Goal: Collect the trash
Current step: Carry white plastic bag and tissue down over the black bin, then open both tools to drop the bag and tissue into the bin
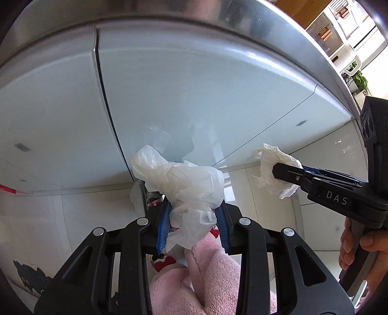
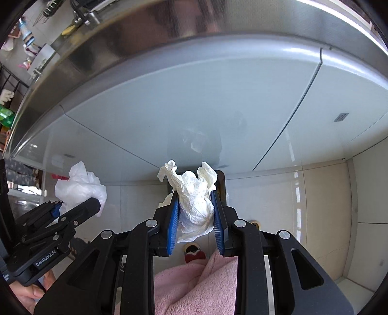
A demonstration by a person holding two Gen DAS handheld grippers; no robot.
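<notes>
On the left, our left tool is clamped partway shut on a crumpled clear plastic bag, held up in front of the pale glossy cabinet doors under the steel worktop edge. Over to the right, our right tool pinches a wadded white paper tissue above the tiled floor and pink fleece legs.

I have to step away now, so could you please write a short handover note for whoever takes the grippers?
Left gripper: shut on a crumpled plastic bag.
Right gripper: shut on a crumpled paper towel.
Both are held in the air over the tiled floor, in front of the cabinet doors.
Done: both pieces picked up.
Left: drop them in a bin; none is in view.
</notes>
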